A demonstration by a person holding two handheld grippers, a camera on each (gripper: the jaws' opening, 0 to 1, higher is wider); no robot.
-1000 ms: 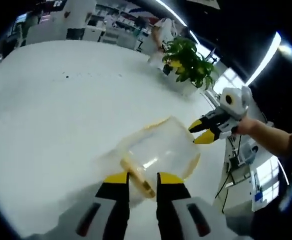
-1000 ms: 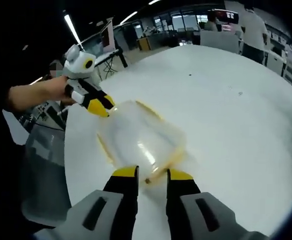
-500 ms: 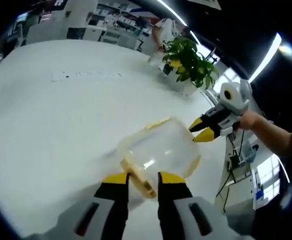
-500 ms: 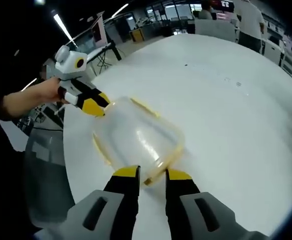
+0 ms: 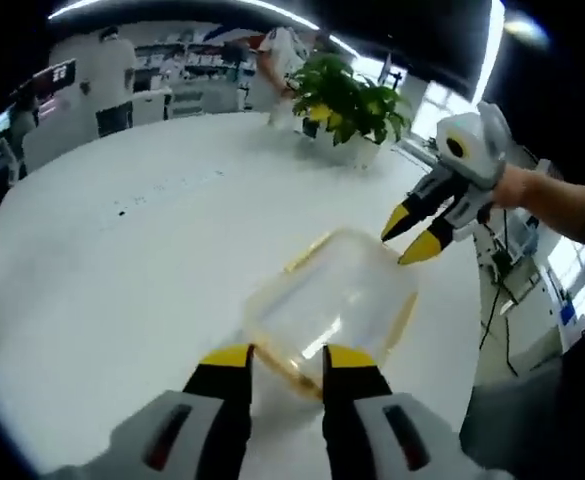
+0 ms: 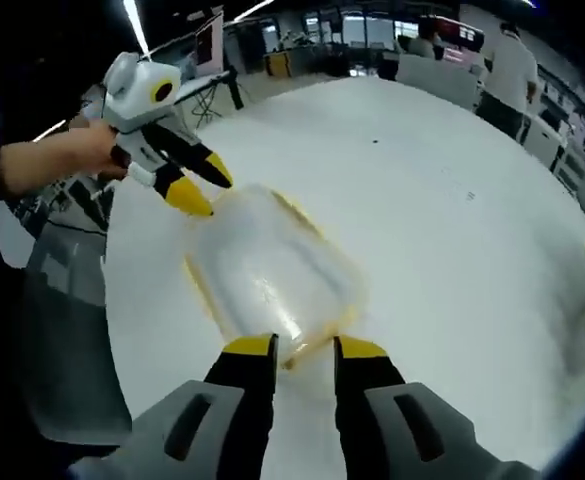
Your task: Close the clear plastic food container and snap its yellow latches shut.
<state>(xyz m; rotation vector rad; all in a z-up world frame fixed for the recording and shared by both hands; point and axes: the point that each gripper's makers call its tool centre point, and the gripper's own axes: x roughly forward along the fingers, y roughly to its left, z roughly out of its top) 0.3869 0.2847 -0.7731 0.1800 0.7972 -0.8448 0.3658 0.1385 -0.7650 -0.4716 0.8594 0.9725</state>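
The clear plastic container (image 5: 330,305) with its yellow rim and latches lies on the white table (image 5: 122,250). My left gripper (image 5: 287,360) stands open at its near end, and the yellow edge sits in the gap between the jaws. At the far end my right gripper (image 5: 412,235) points its spread yellow tips at the container's corner. In the right gripper view the container (image 6: 272,270) lies lengthwise. My right gripper (image 6: 305,350) is open at its near edge. The left gripper (image 6: 200,185) is open at the far corner.
A potted plant (image 5: 352,100) stands at the table's far edge. The table's rim (image 6: 122,330) runs close beside the container, with floor and equipment below. A hand (image 6: 52,160) holds the left gripper. People and desks fill the background.
Both cameras have tilted and shifted, so more of the room shows. The container stays on the table between the grippers. Each gripper's tips remain at its end, still open.
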